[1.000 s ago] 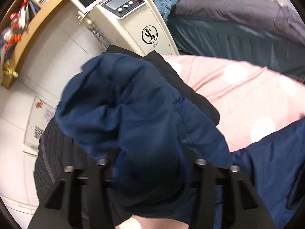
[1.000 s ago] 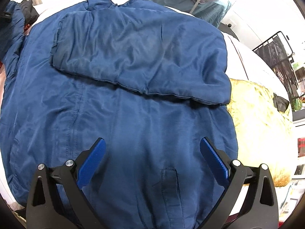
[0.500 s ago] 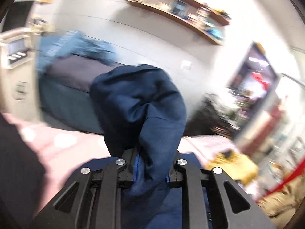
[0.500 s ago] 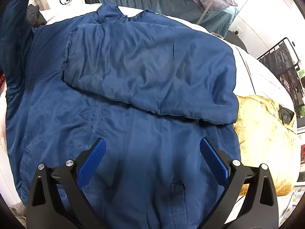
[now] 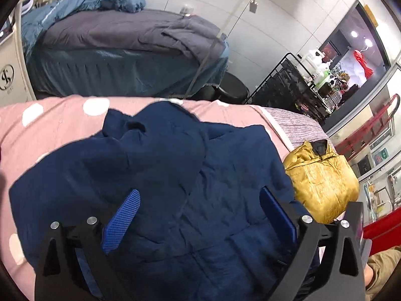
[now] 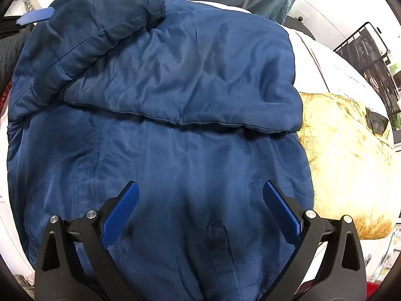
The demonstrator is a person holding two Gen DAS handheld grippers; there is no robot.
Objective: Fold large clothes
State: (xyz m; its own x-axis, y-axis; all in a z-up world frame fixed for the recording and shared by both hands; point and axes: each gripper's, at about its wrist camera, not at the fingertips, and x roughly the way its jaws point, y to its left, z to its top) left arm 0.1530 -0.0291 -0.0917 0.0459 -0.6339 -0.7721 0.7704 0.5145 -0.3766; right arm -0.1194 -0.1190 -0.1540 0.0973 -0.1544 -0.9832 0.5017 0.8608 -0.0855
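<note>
Jacket: navy padded jacket (image 6: 175, 150) lies spread across the pink dotted bedspread (image 5: 62, 115), filling the centre of both views.
First sleeve: already folded across the chest; its long edge runs left to right through the middle of the right wrist view.
Second sleeve: second sleeve (image 6: 95, 22) lies slanted over the upper left of the right wrist view, cuff toward top centre, bunched and not flat.
Left gripper: left gripper (image 5: 198, 215) has just been opening; its jaws stand wide apart above the jacket with no cloth pinched between them.
Right gripper: right gripper (image 6: 200, 208) hangs over the lower body of the jacket, jaws wide apart, clamped on nothing.
Neighbouring item: gold jacket (image 5: 323, 183) sits just beside the navy jacket's right edge.
Surroundings: a second bed with a dark cover (image 5: 125, 37) at upper left; a black wire rack (image 5: 283, 85) at right.
Risk 1: the puffy sleeve may spring back or slide off, judging by its loose, rumpled lie.
Risk 2: a fold made over that bunching would likely trap a lump and leave the bundle uneven.
Risk 3: a grasp near the right edge could catch the gold jacket too.
</note>
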